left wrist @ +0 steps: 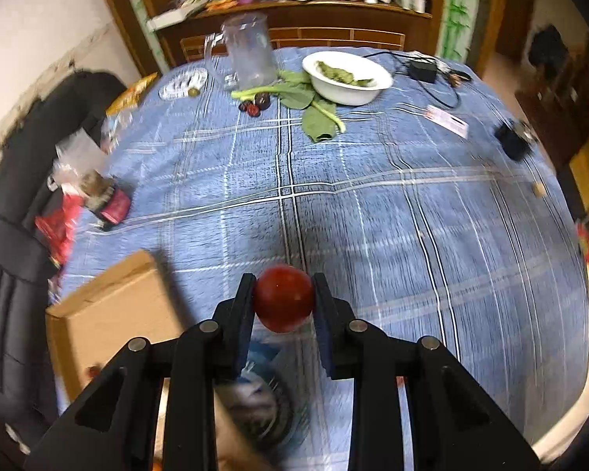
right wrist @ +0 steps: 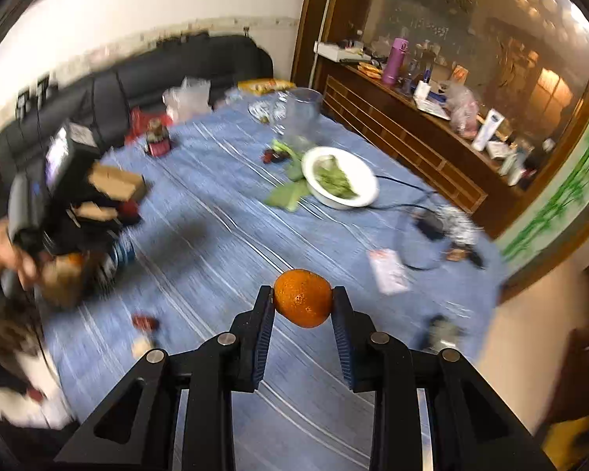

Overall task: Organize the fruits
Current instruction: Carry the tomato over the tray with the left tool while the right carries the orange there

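Note:
My left gripper point(left wrist: 283, 294) is shut on a red tomato point(left wrist: 283, 297) and holds it above the blue checked tablecloth point(left wrist: 373, 204), just right of a cardboard box point(left wrist: 114, 314). My right gripper point(right wrist: 303, 301) is shut on an orange point(right wrist: 303, 297), held above the same cloth point(right wrist: 224, 212). In the right wrist view the left gripper's body point(right wrist: 59, 180) shows blurred at the far left, over the box point(right wrist: 116, 182). Small dark red fruits point(left wrist: 255, 104) lie near the far edge by some green leaves point(left wrist: 318, 117).
A white bowl point(left wrist: 347, 92) with greens and a clear plastic jug point(left wrist: 251, 49) stand at the far side. A black adapter with cable point(left wrist: 424, 70), a card point(left wrist: 447, 119), snack packets point(left wrist: 110, 200) and a black sofa point(left wrist: 15, 196) at the left. A wooden cabinet point(right wrist: 412, 137) lies beyond the table.

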Demonstrator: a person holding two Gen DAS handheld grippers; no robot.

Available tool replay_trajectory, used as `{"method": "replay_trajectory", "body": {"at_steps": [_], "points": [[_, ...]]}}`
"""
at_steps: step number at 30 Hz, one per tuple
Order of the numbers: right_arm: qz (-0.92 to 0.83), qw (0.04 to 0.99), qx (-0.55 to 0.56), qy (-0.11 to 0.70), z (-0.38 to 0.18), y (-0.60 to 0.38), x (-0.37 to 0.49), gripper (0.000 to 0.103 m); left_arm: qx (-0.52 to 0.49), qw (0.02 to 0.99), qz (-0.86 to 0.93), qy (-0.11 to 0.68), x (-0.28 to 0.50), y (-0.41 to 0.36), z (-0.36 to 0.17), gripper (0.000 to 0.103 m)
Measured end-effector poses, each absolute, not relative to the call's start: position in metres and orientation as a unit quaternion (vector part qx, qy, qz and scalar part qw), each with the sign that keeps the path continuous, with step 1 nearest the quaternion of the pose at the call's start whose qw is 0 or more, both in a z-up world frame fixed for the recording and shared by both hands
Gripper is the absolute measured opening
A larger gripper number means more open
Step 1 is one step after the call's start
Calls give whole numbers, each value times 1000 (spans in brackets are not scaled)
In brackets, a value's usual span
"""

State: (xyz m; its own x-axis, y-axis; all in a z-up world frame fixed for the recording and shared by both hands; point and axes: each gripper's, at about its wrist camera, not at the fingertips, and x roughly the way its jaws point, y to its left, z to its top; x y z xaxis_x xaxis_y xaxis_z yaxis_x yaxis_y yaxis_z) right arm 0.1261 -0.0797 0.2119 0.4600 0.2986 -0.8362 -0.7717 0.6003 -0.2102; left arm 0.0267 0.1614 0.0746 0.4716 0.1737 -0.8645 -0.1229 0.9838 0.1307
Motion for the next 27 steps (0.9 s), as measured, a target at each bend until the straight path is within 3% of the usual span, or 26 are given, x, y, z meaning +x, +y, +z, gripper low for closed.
{"method": "replay_trajectory", "body": {"at_steps": [6,15,27], "points": [[348,795,-272,415,255,-112,116,30,14,856,58,514,-17,155,88,25],[476,721,-180,471,158,-64,84,30,-80,862,55,498,-64,166,63,25],[555,672,-163,463,94,26,41,30,-142,870,140,451,-116,206,55,25]]}}
